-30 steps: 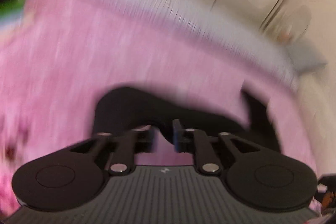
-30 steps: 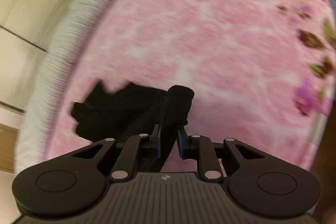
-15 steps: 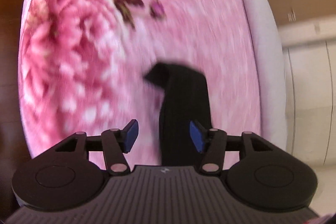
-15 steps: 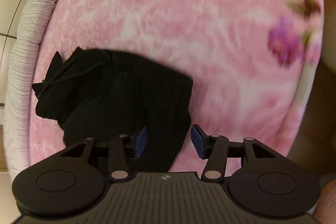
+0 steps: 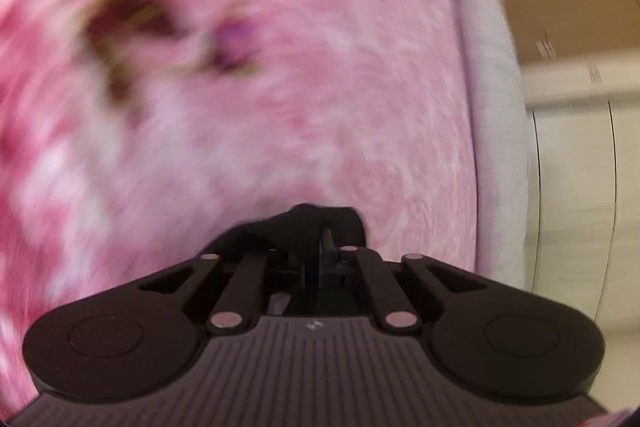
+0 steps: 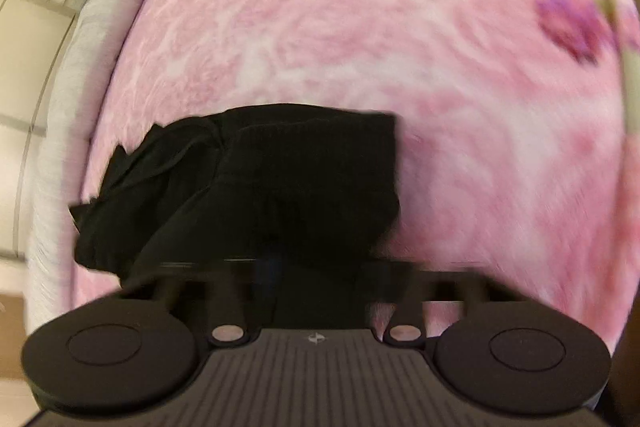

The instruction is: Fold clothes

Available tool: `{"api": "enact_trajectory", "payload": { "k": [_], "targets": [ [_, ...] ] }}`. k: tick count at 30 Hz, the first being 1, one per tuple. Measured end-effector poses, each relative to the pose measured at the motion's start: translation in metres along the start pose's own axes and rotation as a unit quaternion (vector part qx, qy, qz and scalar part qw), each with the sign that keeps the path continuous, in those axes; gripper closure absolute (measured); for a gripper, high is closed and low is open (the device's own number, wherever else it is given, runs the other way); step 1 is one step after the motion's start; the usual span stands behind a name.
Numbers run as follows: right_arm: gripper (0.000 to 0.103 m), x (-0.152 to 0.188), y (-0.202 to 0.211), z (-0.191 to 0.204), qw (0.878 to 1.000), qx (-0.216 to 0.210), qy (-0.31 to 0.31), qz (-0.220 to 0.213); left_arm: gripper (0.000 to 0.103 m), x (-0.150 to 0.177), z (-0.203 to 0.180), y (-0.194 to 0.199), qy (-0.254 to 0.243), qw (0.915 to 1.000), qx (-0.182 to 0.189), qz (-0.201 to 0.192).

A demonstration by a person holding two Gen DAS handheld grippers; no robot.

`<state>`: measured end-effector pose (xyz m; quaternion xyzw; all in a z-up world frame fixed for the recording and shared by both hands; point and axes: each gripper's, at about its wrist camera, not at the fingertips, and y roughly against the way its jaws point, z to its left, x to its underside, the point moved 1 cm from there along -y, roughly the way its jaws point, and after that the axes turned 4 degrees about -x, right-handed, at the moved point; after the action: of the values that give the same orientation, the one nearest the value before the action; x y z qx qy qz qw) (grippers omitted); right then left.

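Pinched tight, the left gripper (image 5: 314, 259) has its fingers drawn nearly together on a fold of the black garment (image 6: 256, 187), which bunches just ahead of the tips. How the right gripper (image 6: 316, 267) stands cannot be told: its fingers are smeared by motion and merge with the dark cloth beneath them.

Seen from the right wrist camera, the garment lies on the pink floral blanket (image 6: 400, 27), near the blanket's edge that borders the pale ribbed mattress side (image 6: 68, 99). One end looks squared and flat; the other, toward that edge, is rumpled, with a thin cord trailing across it.

Judged from this, a fold is in progress and the piece is not yet neat. To do it well, the left grip should carry its edge low and level across the garment so the layers meet square, while the right side pins or lifts the matching corner. Plush blanket pile may drag the cloth and skew the crease.

No basket, drawer or other container appears in either view.
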<state>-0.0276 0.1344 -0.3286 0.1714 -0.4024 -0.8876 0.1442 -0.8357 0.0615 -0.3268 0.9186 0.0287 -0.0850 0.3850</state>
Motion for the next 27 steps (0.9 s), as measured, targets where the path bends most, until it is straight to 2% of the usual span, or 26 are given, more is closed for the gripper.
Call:
{"api": "enact_trajectory", "payload": {
  "k": [2, 4, 6, 9, 10, 12, 13, 14, 16, 18, 20, 21, 22, 24, 26, 27],
  "targets": [
    [0.097, -0.006, 0.011, 0.016, 1.0, -0.005, 0.017, -0.019, 0.101, -0.01, -0.027, 0.013, -0.087, 0.996, 0.006, -0.019],
    [0.098, -0.013, 0.039, 0.039, 0.997, -0.031, 0.055, -0.041, 0.101, -0.018, -0.054, 0.043, -0.169, 0.9841, 0.033, -0.041],
    [0.099, -0.018, 0.07, 0.055, 0.993, -0.059, 0.087, -0.052, 0.101, -0.018, -0.073, 0.082, -0.257, 0.9632, 0.047, -0.063],
    [0.101, -0.023, 0.111, 0.055, 0.99, -0.059, 0.107, -0.072, 0.099, -0.003, -0.071, 0.12, -0.376, 0.9243, 0.011, -0.063],
    [0.101, -0.025, 0.117, 0.046, 0.991, -0.046, 0.104, -0.075, 0.096, 0.002, -0.061, 0.121, -0.388, 0.9201, -0.007, -0.049],
    [0.101, -0.028, 0.117, 0.02, 0.993, -0.003, 0.089, -0.073, 0.094, 0.008, -0.023, 0.101, -0.352, 0.9343, -0.053, 0.003],
    [0.101, -0.028, 0.112, 0.005, 0.994, 0.028, 0.079, -0.064, 0.094, 0.013, -0.002, 0.089, -0.332, 0.9393, -0.083, 0.026],
    [0.096, -0.028, 0.102, -0.012, 0.994, 0.07, 0.066, -0.047, 0.094, 0.018, 0.016, 0.079, -0.311, 0.9432, -0.11, 0.038],
    [0.081, -0.024, 0.089, -0.034, 0.99, 0.135, 0.045, -0.026, 0.092, 0.026, 0.04, 0.071, -0.276, 0.95, -0.14, 0.046],
    [0.076, -0.018, 0.088, -0.044, 0.984, 0.175, 0.034, -0.026, 0.091, 0.029, 0.048, 0.076, -0.248, 0.9572, -0.145, 0.034],
    [0.065, -0.014, 0.096, -0.041, 0.98, 0.189, 0.045, -0.048, 0.089, 0.024, 0.042, 0.086, -0.248, 0.9555, -0.158, 0.016],
    [0.065, -0.013, 0.1, -0.034, 0.976, 0.198, 0.065, -0.062, 0.085, 0.019, 0.039, 0.093, -0.252, 0.9533, -0.166, 0.005],
    [0.065, -0.013, 0.102, -0.025, 0.971, 0.206, 0.094, -0.075, 0.086, 0.012, 0.036, 0.1, -0.255, 0.9503, -0.178, -0.009],
    [0.06, -0.012, 0.1, -0.011, 0.968, 0.196, 0.139, -0.078, 0.086, -0.006, 0.031, 0.108, -0.252, 0.9459, -0.2, -0.04],
    [0.046, -0.012, 0.089, -0.002, 0.969, 0.186, 0.16, -0.045, 0.084, -0.015, 0.022, 0.109, -0.259, 0.9431, -0.204, -0.042],
    [0.047, -0.011, 0.079, 0.0, 0.968, 0.194, 0.162, -0.013, 0.082, -0.016, 0.016, 0.106, -0.269, 0.9413, -0.202, -0.028]
  ]
}}
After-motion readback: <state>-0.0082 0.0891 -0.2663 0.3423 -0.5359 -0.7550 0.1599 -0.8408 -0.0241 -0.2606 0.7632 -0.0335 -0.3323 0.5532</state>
